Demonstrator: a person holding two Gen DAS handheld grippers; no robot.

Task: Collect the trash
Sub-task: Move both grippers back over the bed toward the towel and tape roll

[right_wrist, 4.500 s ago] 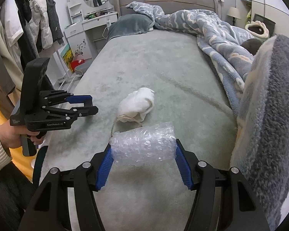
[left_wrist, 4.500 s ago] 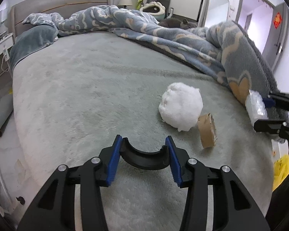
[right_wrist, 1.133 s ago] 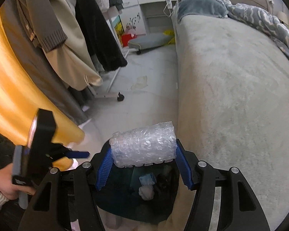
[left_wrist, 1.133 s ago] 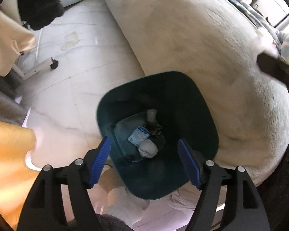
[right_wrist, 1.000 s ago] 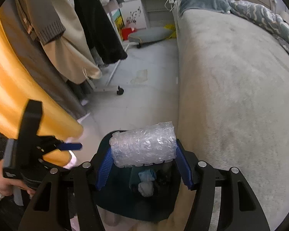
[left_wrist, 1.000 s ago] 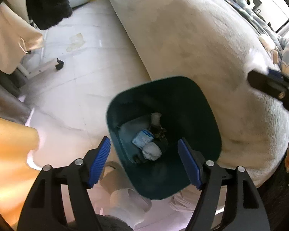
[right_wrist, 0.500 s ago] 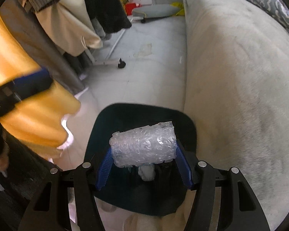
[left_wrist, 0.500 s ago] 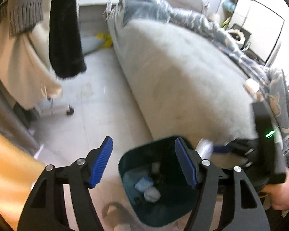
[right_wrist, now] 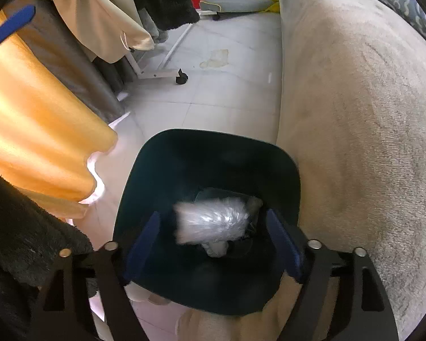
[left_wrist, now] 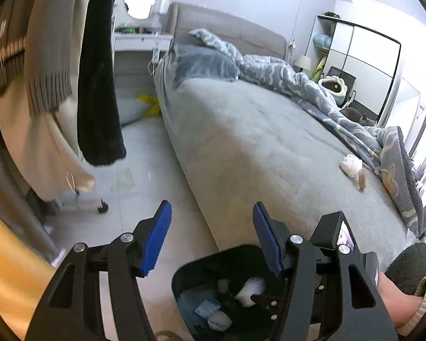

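The right gripper (right_wrist: 213, 244) points down over the dark teal plastic bin (right_wrist: 284, 156), and its blue fingers (right_wrist: 143, 241) are opening wide. The roll of clear bubble wrap (right_wrist: 210, 221) sits between them but they no longer touch it, so it looks to be dropping into the bin, which is where trash should go. Under it in the bin lie some white and blue scraps (left_wrist: 213, 309). The left gripper (left_wrist: 211, 241) hangs above the bin with nothing in it, and its fingers are partly open and closing a little. The bin stands on the pale floor (right_wrist: 227, 91) just beside the grey fuzzy bed (left_wrist: 255, 142). Far across the bed from the bin wait a white crumpled wad (left_wrist: 351, 164) and a small brown cardboard roll (left_wrist: 362, 182), likely the next trash.
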